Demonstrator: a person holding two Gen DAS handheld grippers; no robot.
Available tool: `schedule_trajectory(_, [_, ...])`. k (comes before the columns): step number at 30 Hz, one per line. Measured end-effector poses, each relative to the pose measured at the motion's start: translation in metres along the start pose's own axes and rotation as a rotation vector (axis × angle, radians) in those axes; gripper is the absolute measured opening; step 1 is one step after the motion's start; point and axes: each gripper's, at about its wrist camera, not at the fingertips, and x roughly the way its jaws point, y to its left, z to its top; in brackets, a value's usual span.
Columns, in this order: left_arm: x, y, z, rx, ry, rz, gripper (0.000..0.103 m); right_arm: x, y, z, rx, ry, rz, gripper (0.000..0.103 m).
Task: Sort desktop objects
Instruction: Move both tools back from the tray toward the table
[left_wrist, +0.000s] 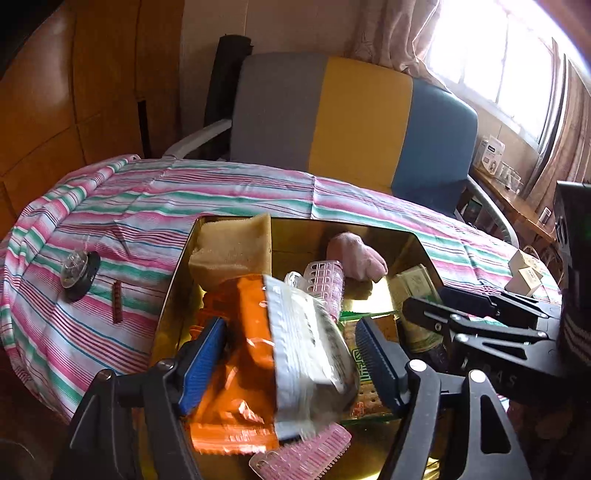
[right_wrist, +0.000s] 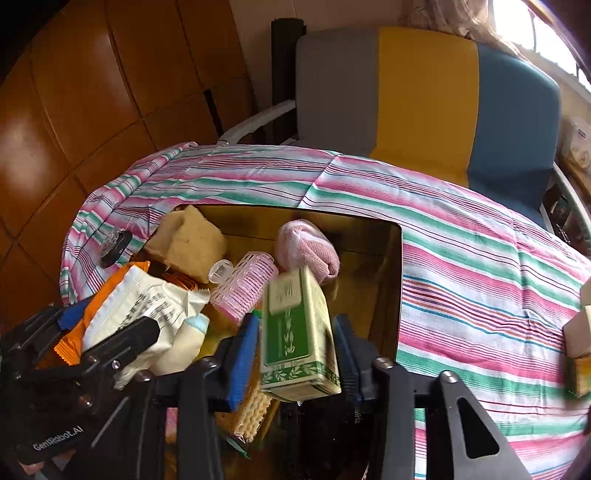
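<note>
Now both grippers are hanging over the gold tin (left_wrist: 173, 280) that is sitting on the striped cloth (left_wrist: 236, 192).

Left gripper (left_wrist: 291, 354): its jaws are standing wide, with the orange-and-white snack bag (left_wrist: 280, 354) between them. The bag is blurred and tilted, and the right pad is standing clear of it, so no grip is showing.

Right gripper (right_wrist: 295, 354): its jaws are standing partly apart around the green box (right_wrist: 295, 332). The box is blurred and tilted, and whether the pads are touching it I cannot tell.

Inside the tin, a tan sponge (left_wrist: 229, 247) is lying at the far left, a pink sock (left_wrist: 354, 254) at the far middle, and a pink roller (left_wrist: 325, 284) just near of the sock. A cracker pack (right_wrist: 247, 410) is lying under the box, at the near side. A second pink roller (left_wrist: 306, 454) is lying at the near edge.

On the cloth left of the tin, a clear-topped black knob (left_wrist: 79, 271) and a small brown strip (left_wrist: 117, 301) are lying apart from each other. Two small cartons (left_wrist: 524, 273) are sitting on the cloth at the right. Beyond the table a grey, yellow and blue chair (left_wrist: 354, 122) is standing.
</note>
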Motion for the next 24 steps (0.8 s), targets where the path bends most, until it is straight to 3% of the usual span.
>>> schedule_trajectory(3, [-0.006,-0.001,0.0,0.0,-0.01,0.006,0.081,-0.007,-0.001,-0.004,0.011,-0.015,0.003,0.057])
schedule_trajectory(12, [-0.034,-0.027,-0.009,0.022,-0.054,-0.047,0.081,-0.053,-0.031,-0.032,0.114,-0.093,0.001,0.072])
schedule_trajectory(17, [-0.047,-0.077,-0.027,0.126,-0.042,-0.179,0.081,-0.082,-0.085,-0.07,0.254,-0.114,-0.046,0.078])
schedule_trajectory(24, [-0.044,-0.174,-0.066,0.352,0.059,-0.399,0.081,-0.116,-0.183,-0.13,0.47,-0.12,-0.166,0.078])
